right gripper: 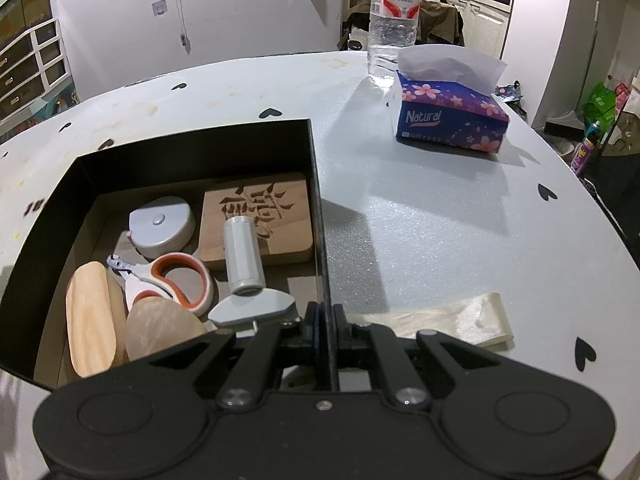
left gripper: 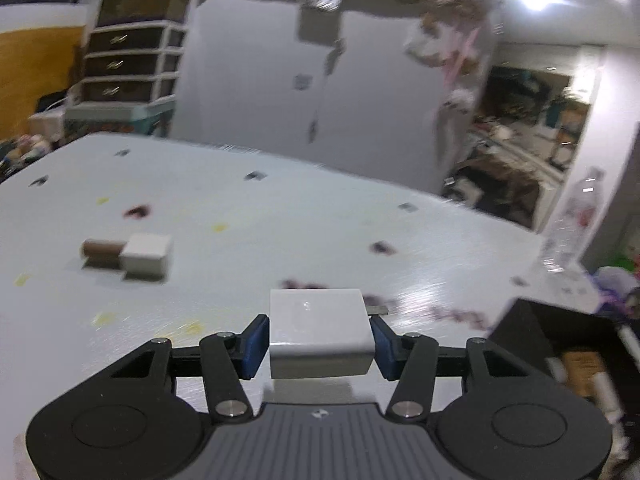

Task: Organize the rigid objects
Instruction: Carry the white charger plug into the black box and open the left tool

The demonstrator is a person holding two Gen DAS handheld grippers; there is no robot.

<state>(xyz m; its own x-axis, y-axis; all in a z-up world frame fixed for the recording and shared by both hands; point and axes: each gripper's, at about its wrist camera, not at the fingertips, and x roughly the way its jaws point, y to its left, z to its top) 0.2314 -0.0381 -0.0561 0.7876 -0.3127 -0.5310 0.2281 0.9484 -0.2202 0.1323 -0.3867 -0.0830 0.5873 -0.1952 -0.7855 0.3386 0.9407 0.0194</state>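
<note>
White bench (right gripper: pixel 440 208) with small black heart marks, set in a cluttered room with white walls; drawer unit (left gripper: pixel 128 64) at back left in the left wrist view.

Left gripper (left gripper: pixel 320 340): jaws closed on a white plug adapter (left gripper: pixel 320 332), blue pads pressed to its two sides, metal prong projecting at the right; adapter raised above the bench. View blurred. Farther left on the bench, a white block (left gripper: pixel 146 258) touching a brown cylinder (left gripper: pixel 100 252), both lying flat. Corner of a black box (left gripper: pixel 560 344) at lower right.

Right gripper (right gripper: pixel 326 328): jaws narrow, pinching the right wall of the black box (right gripper: pixel 316 184) near its front corner. Inside the box: carved wooden block (right gripper: pixel 276 216) at back right; silver cylinder (right gripper: pixel 242 256) lying partly across it; grey tape measure (right gripper: pixel 162 226) at back left; orange-and-white clippers (right gripper: pixel 168 280) in the middle; pale wooden piece (right gripper: pixel 90 316) at front left; tan oval piece (right gripper: pixel 160 332) beside it; grey flat tool (right gripper: pixel 252 306) just ahead of the jaws.

On the bench beyond the box: blue tissue pack (right gripper: pixel 450 116), clear water bottle (right gripper: pixel 394 16) behind it, cream ribbon strip (right gripper: pixel 460 320) near the gripper.
</note>
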